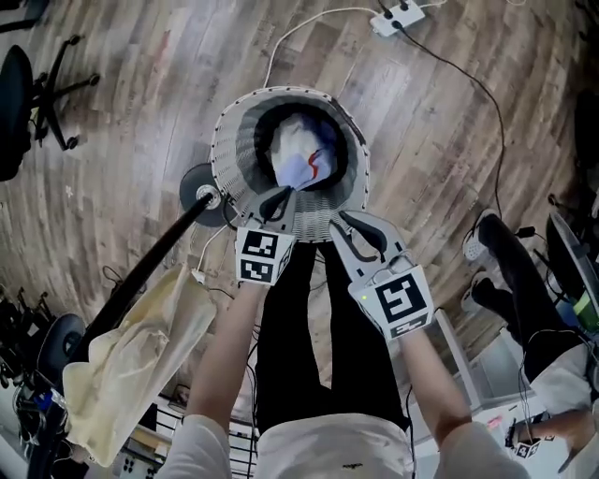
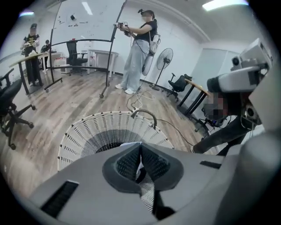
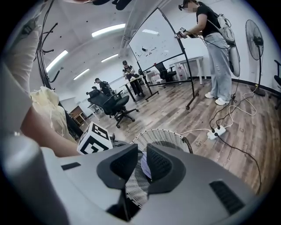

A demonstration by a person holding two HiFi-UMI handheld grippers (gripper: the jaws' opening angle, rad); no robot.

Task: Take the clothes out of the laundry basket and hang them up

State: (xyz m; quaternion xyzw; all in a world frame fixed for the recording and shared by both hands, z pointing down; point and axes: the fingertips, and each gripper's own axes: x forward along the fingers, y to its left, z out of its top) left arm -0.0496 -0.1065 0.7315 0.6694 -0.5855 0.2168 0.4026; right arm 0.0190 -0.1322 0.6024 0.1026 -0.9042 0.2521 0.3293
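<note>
Here, one laundry basket (image 1: 225, 140) holds one white garment (image 1: 295, 154); one cream cloth (image 1: 122, 365) hangs.

Surface: wood-plank floor (image 1: 140, 122) | just beyond left gripper (image 1: 280, 198): white laundry basket (image 1: 225, 140), upright | far beyond basket: power strip (image 1: 398, 17), cables | far left: office chair (image 1: 37, 79)

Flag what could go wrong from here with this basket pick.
1. The left claw is shut on only a thin edge of the white garment, so the cloth may slip free when lifted.
2. The right claw is open and empty near the basket rim, so nothing backs up that pinch.
3. A cable and power strip lie on the floor beyond the basket, a possible trip hazard.
</note>
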